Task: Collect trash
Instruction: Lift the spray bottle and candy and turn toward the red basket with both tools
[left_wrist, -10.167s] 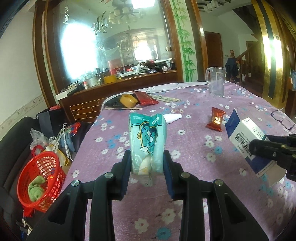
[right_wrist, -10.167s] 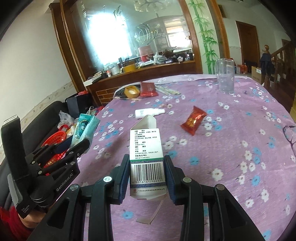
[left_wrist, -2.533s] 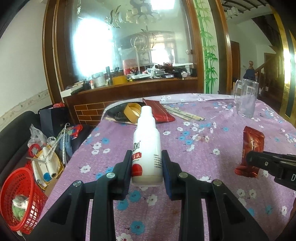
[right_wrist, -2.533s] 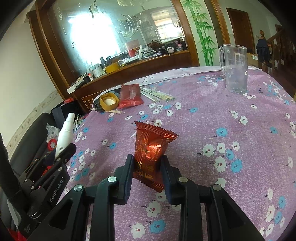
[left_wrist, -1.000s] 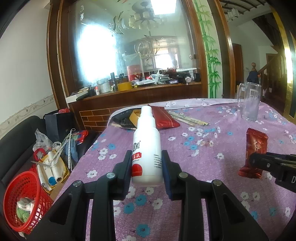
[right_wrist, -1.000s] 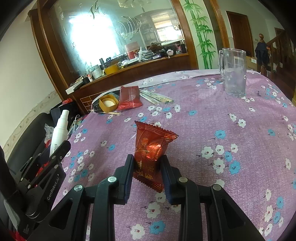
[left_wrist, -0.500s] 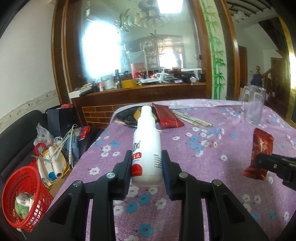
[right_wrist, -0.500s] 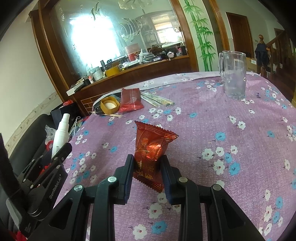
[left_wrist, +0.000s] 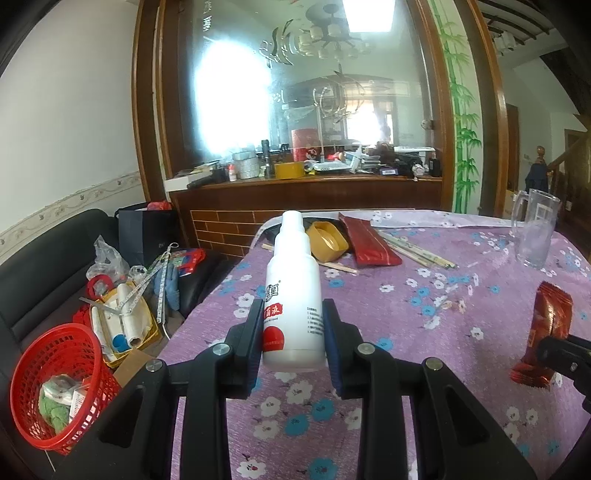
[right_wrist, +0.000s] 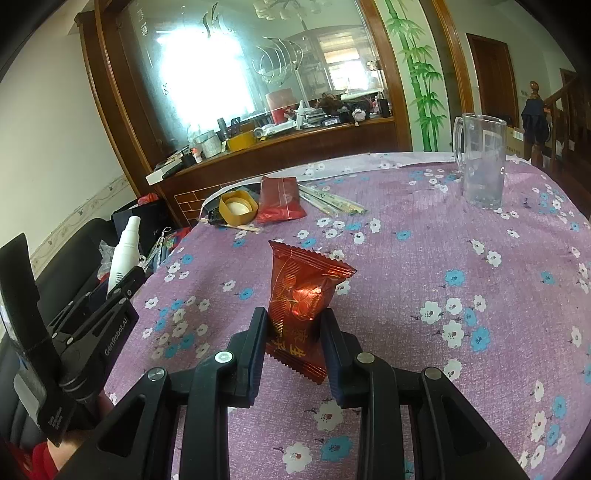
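Note:
My left gripper (left_wrist: 293, 332) is shut on a white plastic bottle (left_wrist: 291, 295) with a red label, held upright above the table's left edge. My right gripper (right_wrist: 293, 328) is shut on a red foil snack packet (right_wrist: 303, 291), held up over the purple flowered tablecloth (right_wrist: 424, 258). The snack packet (left_wrist: 546, 328) also shows at the right of the left wrist view, and the bottle (right_wrist: 123, 254) at the left of the right wrist view. A red mesh basket (left_wrist: 55, 380) with scraps in it stands on the dark sofa, low at the left.
At the far side of the table lie a yellow tape roll (right_wrist: 238, 208), a red pouch (right_wrist: 280, 199) and chopsticks (right_wrist: 332, 201). A glass mug (right_wrist: 480, 158) stands far right. A yellow tray of clutter (left_wrist: 122, 321) and a black bag (left_wrist: 144, 236) sit on the sofa.
The left wrist view has tilted up a little and rolled slightly, showing more of the sofa. Both grippers keep their holds, and the right one has hardly moved.

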